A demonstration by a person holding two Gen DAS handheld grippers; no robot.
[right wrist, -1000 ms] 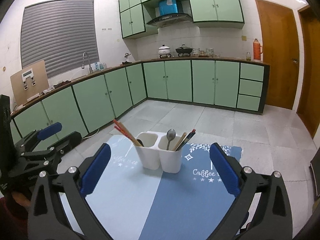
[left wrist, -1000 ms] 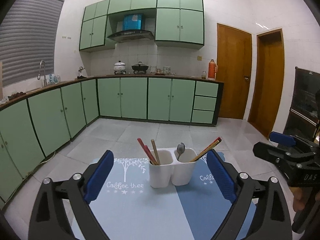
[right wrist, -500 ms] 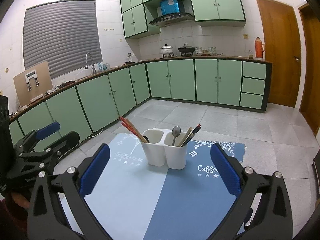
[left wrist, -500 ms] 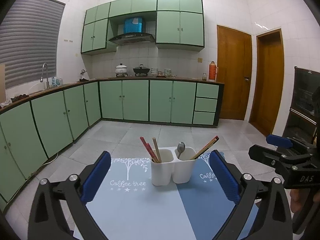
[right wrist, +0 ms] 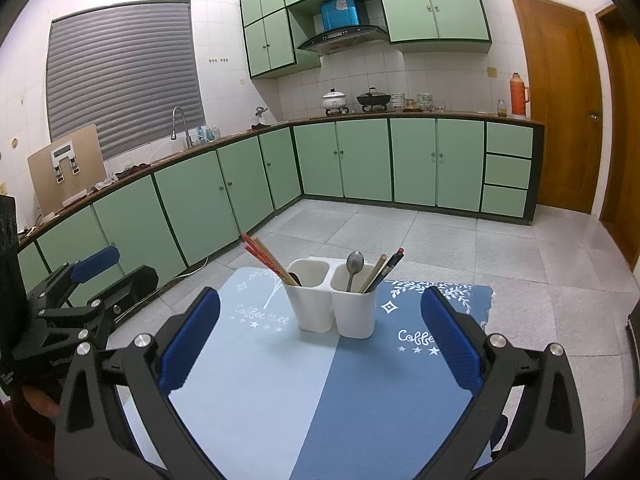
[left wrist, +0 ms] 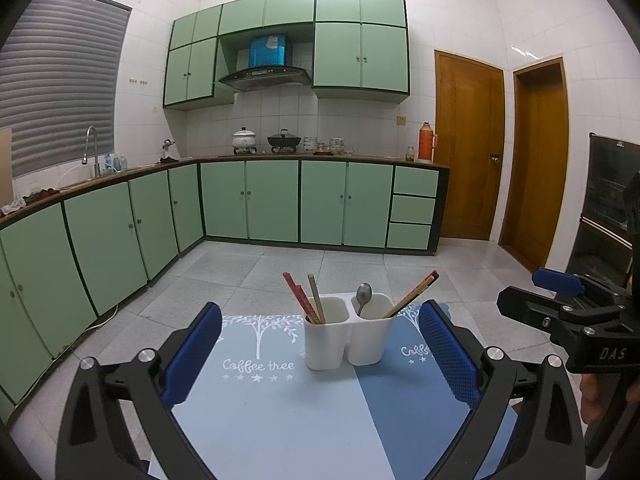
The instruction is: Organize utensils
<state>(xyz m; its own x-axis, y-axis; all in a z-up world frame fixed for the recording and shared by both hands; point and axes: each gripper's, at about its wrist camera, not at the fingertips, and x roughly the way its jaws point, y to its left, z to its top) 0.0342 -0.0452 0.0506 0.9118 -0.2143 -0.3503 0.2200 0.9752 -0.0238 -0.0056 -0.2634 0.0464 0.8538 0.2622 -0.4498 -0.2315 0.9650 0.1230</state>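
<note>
utensils stand in a white two-compartment holder (left wrist: 346,332) at the far middle of a blue "coffee tree" mat (left wrist: 280,412). the holder's left cup has red chopsticks (left wrist: 297,294) and a tan one leaning left; the right cup has a metal spoon (left wrist: 363,296) and more chopsticks (left wrist: 412,294) slanting right. the left gripper (left wrist: 320,354) and right gripper (right wrist: 318,334) both hang short of the holder, fingers spread wide, holding nothing. the likely trouble is the holder itself: it looks light and top-heavy, so a finger catching a slanted chopstick on the way in could tip or slide it. the chopsticks in each cup lie close together, so a pinch on one may drag its neighbour. both grippers going in at once could also collide.
</note>
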